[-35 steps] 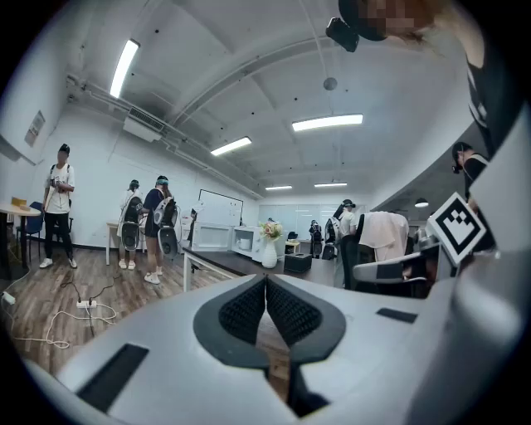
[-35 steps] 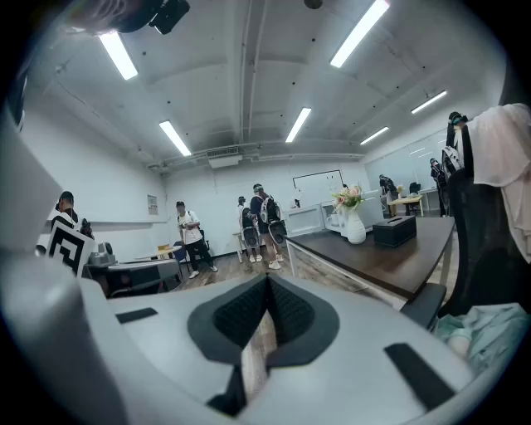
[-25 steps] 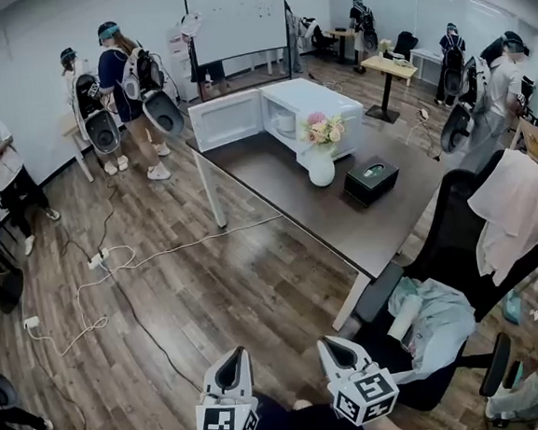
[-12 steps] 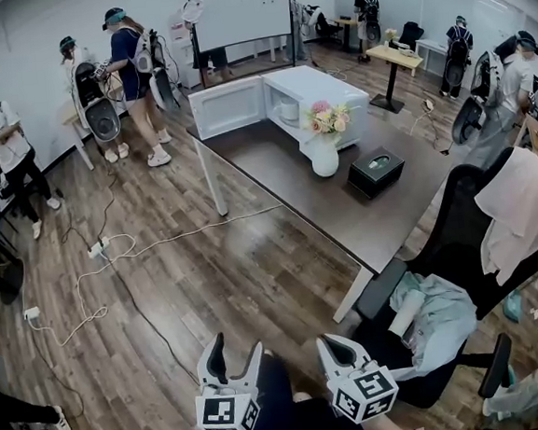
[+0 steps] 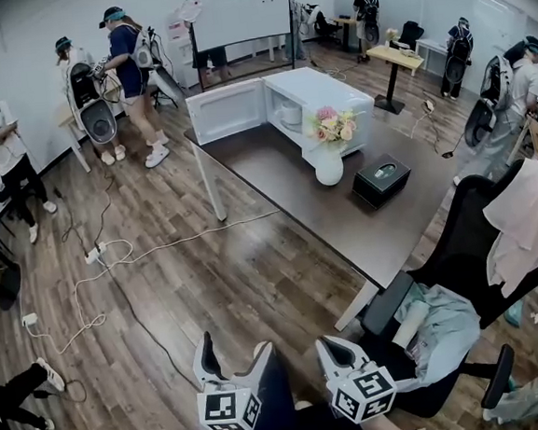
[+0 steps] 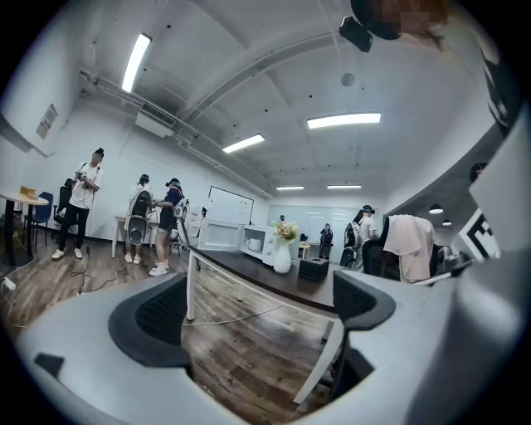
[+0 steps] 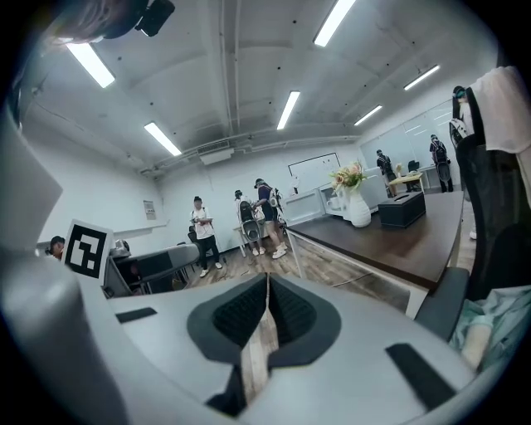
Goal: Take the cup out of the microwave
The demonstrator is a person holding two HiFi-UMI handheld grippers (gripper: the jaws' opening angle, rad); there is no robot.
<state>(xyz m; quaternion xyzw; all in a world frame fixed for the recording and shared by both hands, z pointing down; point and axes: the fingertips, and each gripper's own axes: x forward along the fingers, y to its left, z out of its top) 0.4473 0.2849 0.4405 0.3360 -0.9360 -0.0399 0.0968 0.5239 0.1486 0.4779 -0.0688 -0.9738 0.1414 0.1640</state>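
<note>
My left gripper (image 5: 232, 351) has just been opening, jaws wide apart with nothing between them. My right gripper (image 5: 331, 346) is clenched, empty. Far ahead, the white cup (image 5: 289, 117) sits inside the open microwave (image 5: 324, 90) on the table (image 5: 344, 212).

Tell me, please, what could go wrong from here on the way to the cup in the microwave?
The cable trailing across the floor between the person and the table could catch a foot. The vase of flowers stands close by the open microwave, so a reach for the cup might tip it. The right tongs are shut and must open first.
</note>
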